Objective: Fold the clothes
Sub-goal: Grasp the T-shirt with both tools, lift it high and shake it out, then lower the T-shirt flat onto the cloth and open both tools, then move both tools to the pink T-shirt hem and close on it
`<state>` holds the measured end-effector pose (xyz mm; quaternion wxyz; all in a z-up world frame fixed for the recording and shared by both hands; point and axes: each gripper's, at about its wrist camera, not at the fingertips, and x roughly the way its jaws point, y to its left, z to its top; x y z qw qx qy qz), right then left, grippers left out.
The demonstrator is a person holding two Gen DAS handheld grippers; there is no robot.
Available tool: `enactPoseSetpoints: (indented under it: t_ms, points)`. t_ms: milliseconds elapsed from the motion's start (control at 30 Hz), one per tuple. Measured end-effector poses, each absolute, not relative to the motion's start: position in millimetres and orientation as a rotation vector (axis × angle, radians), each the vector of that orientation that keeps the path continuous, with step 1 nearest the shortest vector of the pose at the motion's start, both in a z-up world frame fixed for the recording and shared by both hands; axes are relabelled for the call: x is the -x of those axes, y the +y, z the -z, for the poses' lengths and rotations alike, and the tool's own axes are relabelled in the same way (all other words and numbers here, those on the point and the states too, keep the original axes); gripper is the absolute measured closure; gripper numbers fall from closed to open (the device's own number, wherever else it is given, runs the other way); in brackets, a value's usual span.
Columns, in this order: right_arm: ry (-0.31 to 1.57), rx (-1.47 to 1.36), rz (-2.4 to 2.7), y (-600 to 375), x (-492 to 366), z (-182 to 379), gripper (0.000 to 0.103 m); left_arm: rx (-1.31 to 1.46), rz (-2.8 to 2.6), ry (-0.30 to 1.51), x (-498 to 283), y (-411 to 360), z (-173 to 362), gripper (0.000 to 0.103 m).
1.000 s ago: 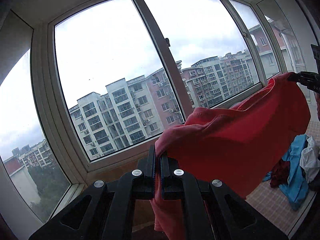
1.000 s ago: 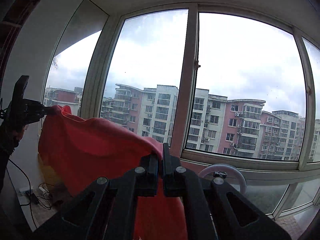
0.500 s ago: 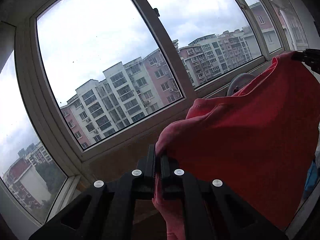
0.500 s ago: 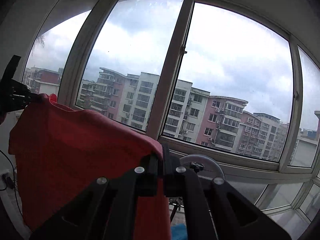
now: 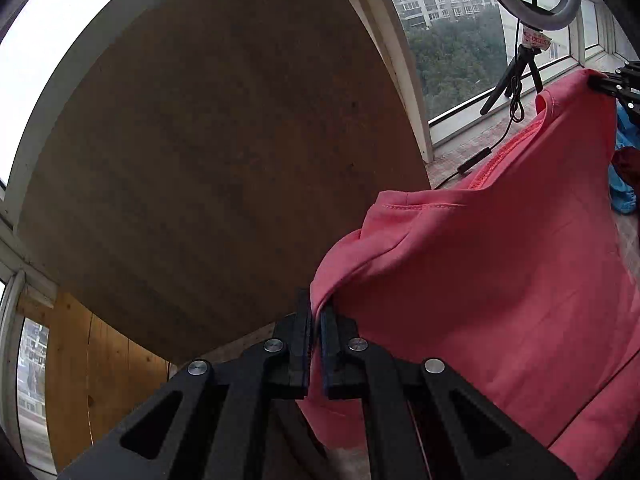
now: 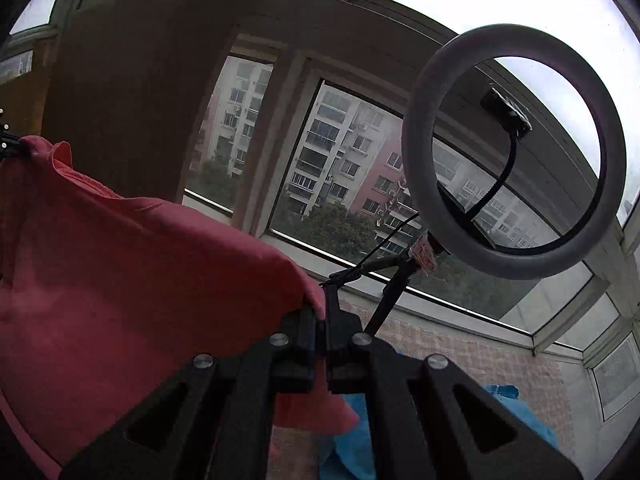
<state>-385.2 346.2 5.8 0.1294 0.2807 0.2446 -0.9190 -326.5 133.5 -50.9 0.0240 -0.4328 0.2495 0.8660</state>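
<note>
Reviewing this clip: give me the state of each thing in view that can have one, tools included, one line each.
left tool: shut on the pink shirt's edge
right tool: shut on the pink shirt's other edge
pink shirt: held up, spread between both tools, unfolded
ring light: upright on its tripod at the window, looks unlit
blue garment: crumpled, lying below

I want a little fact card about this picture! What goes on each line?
Main thing: pink garment, held up and spread between both tools
Left hand-held gripper: shut on one top corner
Right hand-held gripper: shut on the other corner
Nearby: ring light on a small tripod by the window
Also there: blue cloth lying below
Folding: not yet started
</note>
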Motion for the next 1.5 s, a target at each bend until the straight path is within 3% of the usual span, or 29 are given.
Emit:
enactPoseSetpoints:
  t_ms: [133, 333, 400, 467, 533, 733, 933, 1033, 1200, 1333, 1500]
  points:
    - [0.760, -0.969, 2.583, 340.1, 411.2, 63.0, 0.100, 1.498, -2.598, 0.747, 359.4, 133.6, 106.2, 0.100]
    - [0.826, -1.167, 2.494, 334.2, 447.6, 104.1, 0.099, 1.681, -2.513, 0.727, 379.1, 119.7, 144.2, 0.092]
    - [0.813, -1.177, 2.481, 336.0, 446.9, 102.5, 0.094, 1.661, -2.528, 0.715, 379.2, 115.4, 137.7, 0.091]
    - [0.774, -1.181, 2.466, 340.8, 447.2, 98.1, 0.074, 1.638, -2.550, 0.679, 374.1, 106.2, 124.1, 0.089]
    - [0.709, -1.169, 2.468, 347.4, 445.0, 88.1, 0.058, 1.626, -2.564, 0.576, 365.3, 90.3, 107.1, 0.084]
    - [0.334, -1.103, 2.467, 384.1, 412.0, 42.1, 0.057, 1.574, -2.580, 0.513, 305.1, 53.2, 74.9, 0.084]
    - [0.211, -0.984, 2.516, 434.4, 318.1, -23.9, 0.057, 1.482, -2.643, 0.390, 217.7, 20.0, 57.1, 0.083]
    - [0.114, -0.923, 2.542, 470.6, 265.8, -59.4, 0.057, 1.438, -2.648, 0.428, 154.7, 9.1, 49.8, 0.083]
    - [0.003, -0.876, 2.569, 523.1, 188.5, -93.1, 0.051, 1.497, -2.518, 0.421, 67.2, 12.6, 80.7, 0.082]
    - [0.032, -0.947, 2.538, 539.1, 136.6, -61.9, 0.047, 1.608, -2.332, 0.387, 12.6, 31.9, 127.4, 0.080]
    - [-0.132, -1.310, 2.355, 545.0, 108.3, 54.0, 0.047, 1.668, -2.255, 0.300, 2.1, 66.2, 172.4, 0.080]
